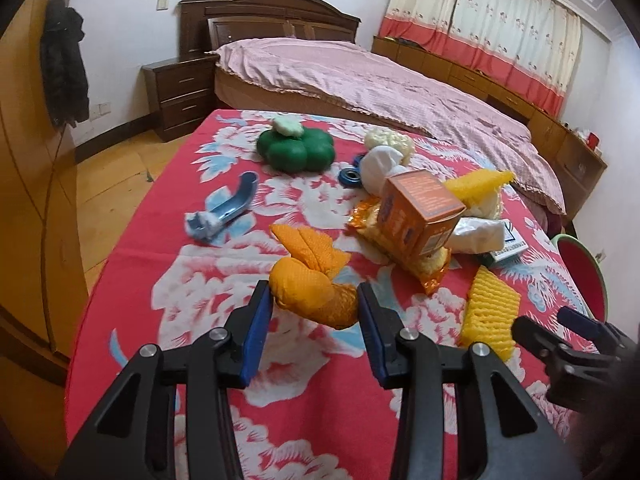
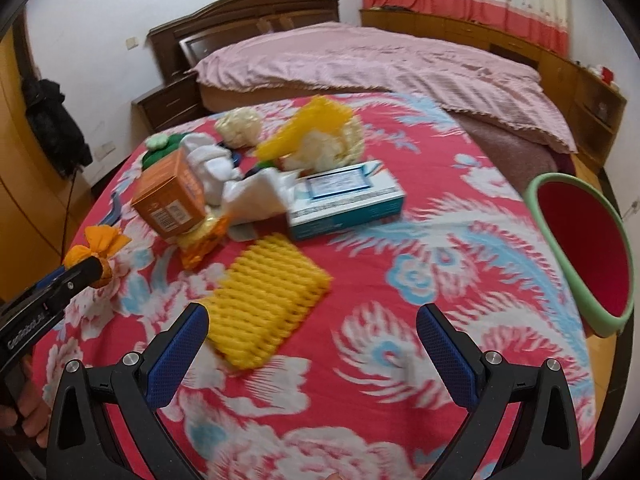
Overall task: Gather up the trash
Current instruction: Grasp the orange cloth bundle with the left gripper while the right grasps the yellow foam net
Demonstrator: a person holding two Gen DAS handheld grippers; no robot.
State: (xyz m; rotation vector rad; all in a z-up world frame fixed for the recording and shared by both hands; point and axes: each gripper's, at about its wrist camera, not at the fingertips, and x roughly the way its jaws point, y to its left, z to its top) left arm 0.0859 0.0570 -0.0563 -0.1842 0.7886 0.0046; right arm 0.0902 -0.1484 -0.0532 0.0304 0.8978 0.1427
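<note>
Two tools are working over the table (image 2: 400, 400): the left tool (image 1: 316, 304) is clamping an orange foam net (image 1: 312, 292) just above the red floral cloth, while the right tool (image 2: 312, 344), jaws wide and empty, is hovering beside a yellow foam net (image 2: 264, 304).

Landmark: carton (image 2: 170, 200), on table (image 2: 460, 288). Foam net sleeve (image 2: 262, 312) lies before it. Flat box (image 2: 346, 200) lies right of it; bin (image 2: 588, 248) well beyond that, off the table edge. Bed (image 2: 360, 68) stands behind the carton.
</note>
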